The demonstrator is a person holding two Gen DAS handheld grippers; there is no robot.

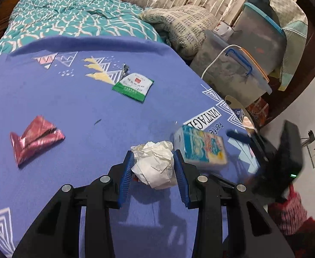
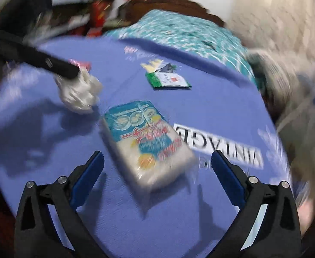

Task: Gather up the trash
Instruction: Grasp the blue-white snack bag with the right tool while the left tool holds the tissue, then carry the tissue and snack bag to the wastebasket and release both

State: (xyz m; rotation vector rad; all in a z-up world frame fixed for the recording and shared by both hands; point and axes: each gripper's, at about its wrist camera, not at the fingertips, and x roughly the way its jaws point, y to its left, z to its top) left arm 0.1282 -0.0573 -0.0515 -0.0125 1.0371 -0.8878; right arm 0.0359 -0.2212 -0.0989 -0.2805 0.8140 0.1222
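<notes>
Nearest the left wrist camera, the left gripper (image 1: 153, 169) had its jaws drawn in to a narrow gap around the crumpled white paper (image 1: 155, 163), both blue pads (image 1: 126, 172) pressed against its sides, so the wad appeared to be gripped; whether it was already off the purple cloth (image 1: 71, 107) covering the tabletop could not be told, though the right wrist view showed the wad (image 2: 77, 94) hanging from a dark finger with a shadow under it, which suggested it sat slightly raised. The right gripper (image 2: 157, 167) stood with its jaws spread wide and held nothing; the tissue packet (image 2: 146, 146) lay on the cloth between and just ahead of its fingers, not touching either one, and the picture was badly motion-blurred. The task therefore looked to be at an early stage: one piece was in hand, a second seemed about to be taken, and no bin or bag for the trash could be identified with any certainty in either view. Farther out on the cloth, still to be collected, lay the folded pink foil wrapper (image 1: 36, 139) off to the left and the green-and-white sachet (image 1: 133, 86) near the middle, well apart from each other and from both grippers. Beyond the tabletop were the bed with its teal quilt (image 1: 71, 15) and, to the right, stacked plastic storage boxes (image 1: 232, 73).
</notes>
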